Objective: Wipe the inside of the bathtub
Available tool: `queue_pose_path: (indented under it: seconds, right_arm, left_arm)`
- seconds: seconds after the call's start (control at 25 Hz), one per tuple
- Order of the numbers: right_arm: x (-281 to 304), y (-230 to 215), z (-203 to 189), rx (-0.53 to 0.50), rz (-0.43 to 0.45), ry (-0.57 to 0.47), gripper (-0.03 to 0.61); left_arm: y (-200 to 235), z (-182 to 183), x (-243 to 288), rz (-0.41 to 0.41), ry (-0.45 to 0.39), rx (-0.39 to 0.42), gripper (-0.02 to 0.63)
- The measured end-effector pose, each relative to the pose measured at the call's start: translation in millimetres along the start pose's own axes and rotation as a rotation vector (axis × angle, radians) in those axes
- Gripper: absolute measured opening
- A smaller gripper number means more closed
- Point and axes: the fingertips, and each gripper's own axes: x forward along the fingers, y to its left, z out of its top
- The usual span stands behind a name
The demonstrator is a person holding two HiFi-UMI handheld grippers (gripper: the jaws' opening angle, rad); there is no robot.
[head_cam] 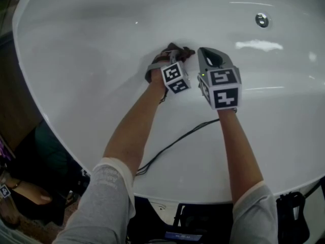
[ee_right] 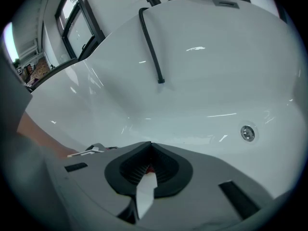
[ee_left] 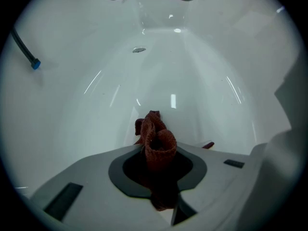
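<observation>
step: wipe pass in progress. left gripper [ee_left: 155, 166] jaws clamp red cloth [ee_left: 156, 141], frame centre, on bathtub [head_cam: 91, 44] inner surface. right gripper [ee_right: 150, 170] jaws together, empty, just beside. next: sweep cloth w/ steady pressure toward drain [head_cam: 261, 20], upper right.

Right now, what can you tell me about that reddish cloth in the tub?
The cloth is dark brick red, with a coarse knitted-looking weave, bunched into folds and loops. The left gripper is shut on it, so a crumpled end sticks out beyond the jaws toward the white bathtub wall.
</observation>
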Motion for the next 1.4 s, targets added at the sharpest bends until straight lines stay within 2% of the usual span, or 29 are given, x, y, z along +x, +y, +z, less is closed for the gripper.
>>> queue_pose_path:
  seconds: [0.2,0.36,0.44,0.52,0.64,0.92,1.04,1.2,1.4]
  right_arm:
    - [3.1,-1.1,-4.2,-0.002,-0.001,0.002,0.008]
    - [5.8,2.7,-10.1,-0.004,0.012,0.006,0.009]
    - [7.0,4.0,-12.5,-0.006,0.013,0.010,0.009]
    - [8.1,6.6,-13.9,-0.004,0.018,0.013,0.009]
    - [8.9,11.8,-12.7,-0.002,0.028,0.012,0.008]
    - [6.9,14.2,-4.1,0.002,0.032,0.002,0.009]
    - [7.4,17.2,-5.4,0.000,0.038,0.007,0.008]
    - [9.6,18.6,-7.0,-0.005,0.042,0.007,0.008]
    - [10.2,20.6,-14.0,-0.003,0.033,0.007,0.008]
  left_arm:
    - [64.6,-16.0,7.8,0.066,0.048,-0.051,0.081]
    - [139.6,-43.3,7.9,0.139,0.164,-0.008,0.081]
    - [159.8,-52.7,6.5,0.136,0.202,0.004,0.081]
    - [161.5,-55.1,4.7,0.121,0.201,-0.015,0.080]
    - [141.5,-63.9,0.7,0.098,0.201,-0.048,0.077]
    - [25.7,-87.5,-14.5,-0.043,0.245,-0.015,0.077]
    - [-6.6,-87.5,-15.9,-0.076,0.253,0.008,0.077]
    - [10.2,-92.2,-13.0,-0.061,0.300,0.074,0.081]
    - [92.1,-118.6,-9.7,0.047,0.406,0.107,0.081]
